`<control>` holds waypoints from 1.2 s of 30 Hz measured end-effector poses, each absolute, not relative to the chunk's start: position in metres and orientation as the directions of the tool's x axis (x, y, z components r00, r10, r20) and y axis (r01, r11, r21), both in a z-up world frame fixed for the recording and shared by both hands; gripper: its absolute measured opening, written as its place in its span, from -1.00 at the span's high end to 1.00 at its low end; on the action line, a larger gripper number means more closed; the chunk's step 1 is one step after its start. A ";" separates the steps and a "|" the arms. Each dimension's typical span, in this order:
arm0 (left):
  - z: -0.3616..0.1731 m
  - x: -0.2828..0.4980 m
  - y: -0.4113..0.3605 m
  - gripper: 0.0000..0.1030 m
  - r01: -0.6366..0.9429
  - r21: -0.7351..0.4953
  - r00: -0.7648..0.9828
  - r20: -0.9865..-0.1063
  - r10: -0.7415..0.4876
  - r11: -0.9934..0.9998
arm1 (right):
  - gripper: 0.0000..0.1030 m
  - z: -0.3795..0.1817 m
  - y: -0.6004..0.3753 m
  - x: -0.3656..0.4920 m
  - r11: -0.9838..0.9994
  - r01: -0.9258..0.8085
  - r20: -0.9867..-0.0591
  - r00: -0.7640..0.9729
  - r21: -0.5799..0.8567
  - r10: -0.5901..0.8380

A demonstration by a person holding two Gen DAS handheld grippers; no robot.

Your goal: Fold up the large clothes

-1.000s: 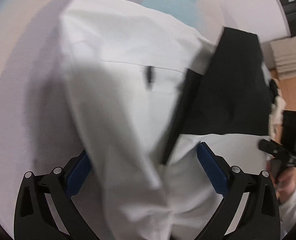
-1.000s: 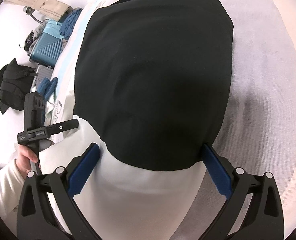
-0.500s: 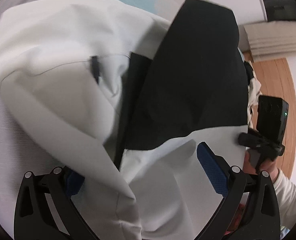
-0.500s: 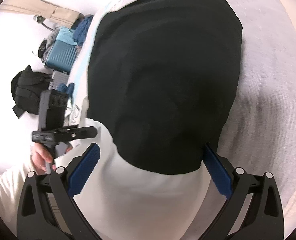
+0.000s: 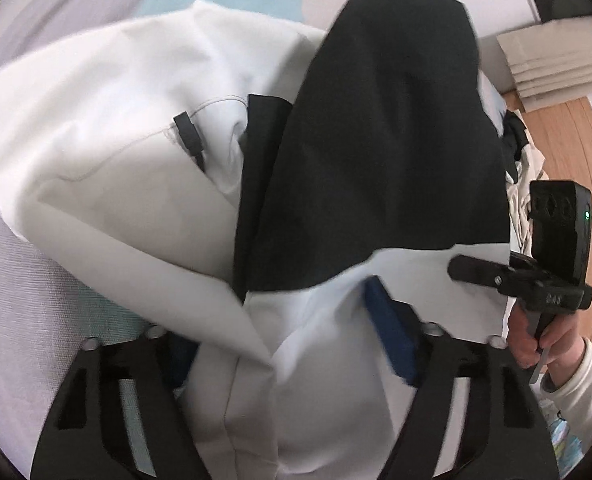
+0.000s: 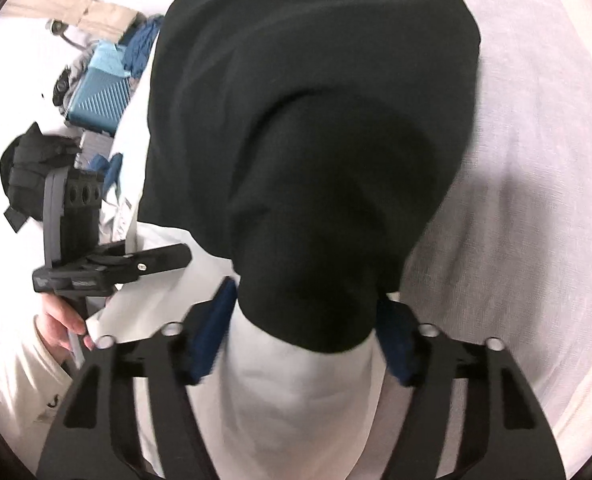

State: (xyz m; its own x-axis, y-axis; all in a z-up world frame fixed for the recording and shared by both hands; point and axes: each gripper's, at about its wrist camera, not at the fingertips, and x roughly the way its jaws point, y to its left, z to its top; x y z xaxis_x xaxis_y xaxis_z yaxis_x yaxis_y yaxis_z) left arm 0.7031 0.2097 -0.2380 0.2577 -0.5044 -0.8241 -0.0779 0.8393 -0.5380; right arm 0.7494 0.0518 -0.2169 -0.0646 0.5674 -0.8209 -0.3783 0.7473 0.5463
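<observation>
A large white and black garment lies on a pale bed sheet. In the left wrist view my left gripper has its jaws closing on a bunched white fold of it; the left fingertip is hidden under the cloth. The black panel lies to the right of the white part. In the right wrist view my right gripper is closed on the garment where black meets white. Each gripper shows in the other's view, the right one and the left one.
A wooden floor and stacked beige cushions lie past the bed's right side. A blue suitcase, a black bag and loose clothes sit off the bed on the left. Pale sheet spreads right of the garment.
Both grippers' jaws have narrowed from wide open onto the garment. The left view has swung so the black panel sits nearer the centre.
</observation>
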 end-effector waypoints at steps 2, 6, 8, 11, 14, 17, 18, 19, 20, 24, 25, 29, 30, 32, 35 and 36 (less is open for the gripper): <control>-0.233 0.706 0.204 0.00 -0.061 -0.541 0.260 -0.820 -0.510 0.839 | 0.07 -0.214 0.050 0.750 0.748 -0.366 -0.815 -0.053 0.554 0.578; -0.229 0.705 0.207 0.09 -0.038 -0.536 0.257 -0.821 -0.510 0.844 | 0.22 -0.210 0.043 0.747 0.735 -0.354 -0.794 -0.038 0.578 0.606; -0.225 0.708 0.201 0.18 -0.021 -0.529 0.259 -0.822 -0.507 0.848 | 0.24 -0.209 0.040 0.746 0.734 -0.354 -0.792 -0.034 0.579 0.609; -0.216 0.708 0.193 0.33 0.008 -0.509 0.271 -0.827 -0.492 0.861 | 0.25 -0.205 0.042 0.743 0.737 -0.354 -0.793 -0.023 0.576 0.608; -0.210 0.695 0.212 0.43 0.034 -0.500 0.275 -0.828 -0.489 0.865 | 0.26 -0.199 0.045 0.739 0.738 -0.368 -0.794 -0.004 0.566 0.608; -0.204 0.692 0.215 0.47 0.051 -0.497 0.276 -0.827 -0.490 0.866 | 0.37 -0.193 0.042 0.735 0.729 -0.378 -0.786 0.005 0.571 0.619; -0.203 0.690 0.217 0.48 0.056 -0.493 0.276 -0.828 -0.488 0.868 | 0.41 -0.191 0.041 0.734 0.722 -0.383 -0.780 0.007 0.576 0.626; -0.200 0.690 0.216 0.49 0.064 -0.491 0.278 -0.828 -0.488 0.869 | 0.45 -0.189 0.038 0.733 0.717 -0.384 -0.774 0.011 0.582 0.634; -0.198 0.687 0.219 0.49 0.071 -0.490 0.280 -0.827 -0.488 0.869 | 0.46 -0.187 0.035 0.733 0.711 -0.387 -0.768 0.011 0.587 0.640; -0.184 0.689 0.209 0.50 0.100 -0.480 0.286 -0.825 -0.487 0.872 | 0.52 -0.175 0.026 0.730 0.692 -0.410 -0.753 0.018 0.594 0.658; -0.179 0.691 0.202 0.50 0.114 -0.471 0.289 -0.827 -0.483 0.874 | 0.52 -0.172 0.025 0.729 0.688 -0.416 -0.750 0.020 0.595 0.661; -0.162 0.697 0.183 0.51 0.145 -0.458 0.301 -0.824 -0.480 0.877 | 0.54 -0.157 0.022 0.726 0.669 -0.437 -0.733 0.030 0.602 0.679; -0.159 0.697 0.183 0.51 0.147 -0.459 0.304 -0.822 -0.482 0.876 | 0.55 -0.152 0.021 0.725 0.664 -0.443 -0.730 0.032 0.602 0.683; -0.151 0.696 0.181 0.51 0.154 -0.457 0.314 -0.818 -0.482 0.876 | 0.55 -0.142 0.020 0.723 0.654 -0.462 -0.724 0.038 0.599 0.689; -0.139 0.692 0.180 0.51 0.159 -0.455 0.331 -0.811 -0.482 0.876 | 0.56 -0.127 0.023 0.720 0.644 -0.473 -0.714 0.044 0.602 0.699; -0.133 0.689 0.180 0.51 0.160 -0.454 0.339 -0.809 -0.481 0.877 | 0.57 -0.123 0.021 0.719 0.638 -0.474 -0.708 0.043 0.607 0.705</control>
State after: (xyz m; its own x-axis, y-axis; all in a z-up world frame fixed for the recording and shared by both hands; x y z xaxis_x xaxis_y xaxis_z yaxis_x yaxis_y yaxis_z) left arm 0.6894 0.1799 -0.1333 0.3386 -0.4808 -0.8088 0.1599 0.8765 -0.4541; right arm 0.7191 0.0209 -0.1231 0.0433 0.7051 -0.7078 -0.4740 0.6382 0.6067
